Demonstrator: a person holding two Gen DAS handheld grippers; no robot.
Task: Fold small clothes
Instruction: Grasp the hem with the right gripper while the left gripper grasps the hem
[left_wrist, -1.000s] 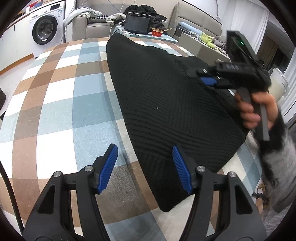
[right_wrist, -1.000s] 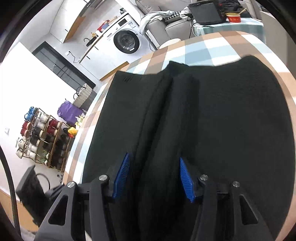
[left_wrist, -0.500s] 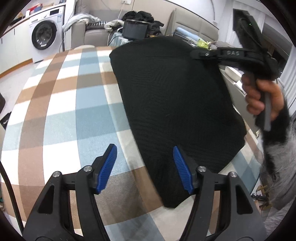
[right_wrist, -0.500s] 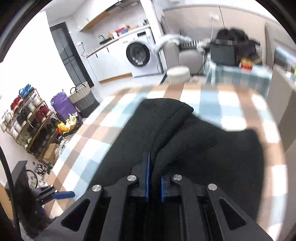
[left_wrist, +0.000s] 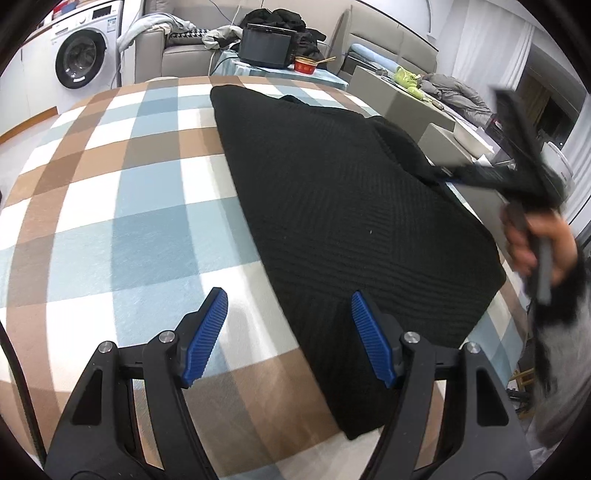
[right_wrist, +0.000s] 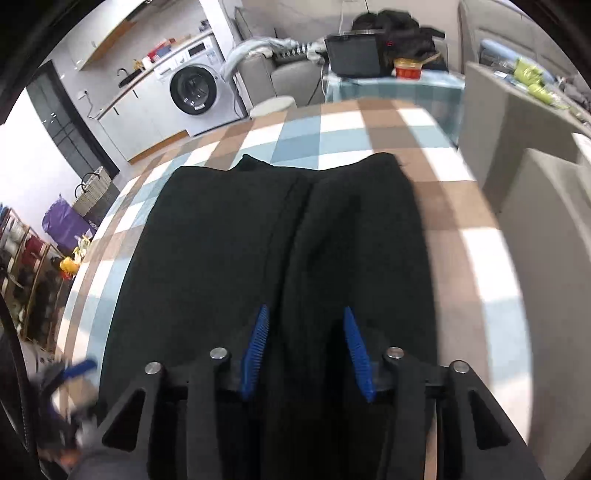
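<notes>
black ribbed knit garment (left_wrist: 354, 221) flat on checked brown-blue-white tabletop (left_wrist: 110, 192) | left claw (left_wrist: 290, 336) released over garment's near edge | right claw (right_wrist: 306, 350) released, straddling raised fold

No readable text anywhere in either view. Small dark print on the washing machine (left_wrist: 79, 55) control panel at the upper left of the left wrist view, too small to make out (same machine (right_wrist: 195, 90) in the right wrist view, print equally unreadable). Pale markings on the red bowl (left_wrist: 306, 66) at the top centre, also illegible. Nothing legible on the dark box (left_wrist: 266, 46) beside it.
</notes>
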